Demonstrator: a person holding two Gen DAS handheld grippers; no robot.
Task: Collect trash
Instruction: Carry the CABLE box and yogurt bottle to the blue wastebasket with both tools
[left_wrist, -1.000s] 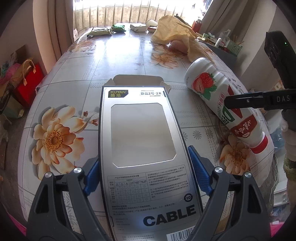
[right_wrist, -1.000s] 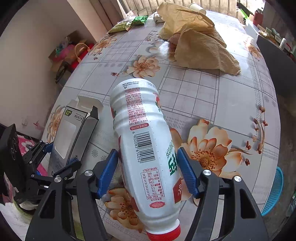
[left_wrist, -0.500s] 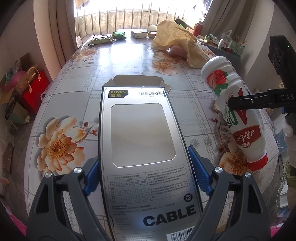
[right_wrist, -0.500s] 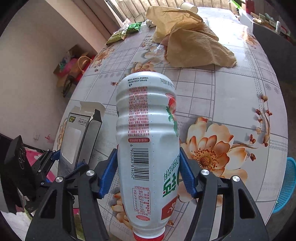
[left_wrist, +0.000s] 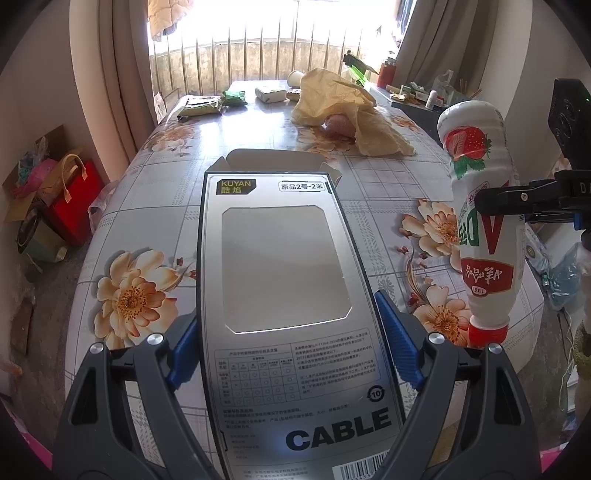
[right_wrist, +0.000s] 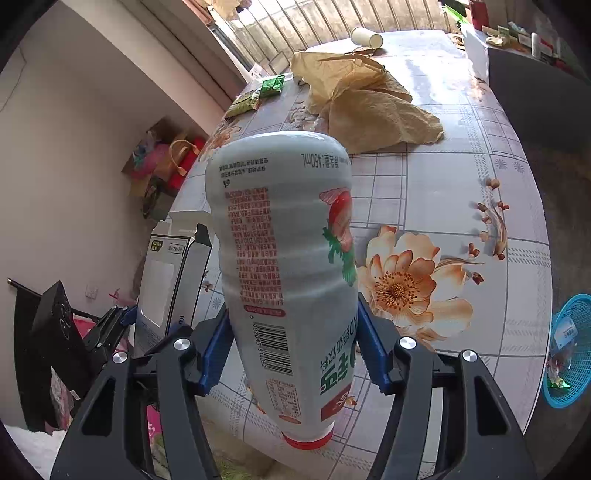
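Both items have been lifted higher off the table (left_wrist: 258, 122) since a second ago, and more of the room is seen now. An empty cable box (left_wrist: 280, 280) is clamped by the left gripper (left_wrist: 291, 343), open flap pointed at the window. A strawberry drink bottle (right_wrist: 288, 266), cap down, is pinched by the right gripper (right_wrist: 291, 350), its jaws closing a bit more. A floral tiled cloth is spread over the table, with crumpled yellow paper (right_wrist: 365, 107) and green packets (left_wrist: 218, 101) left at the far end. A blue basket (right_wrist: 569, 350) is seen on the floor.
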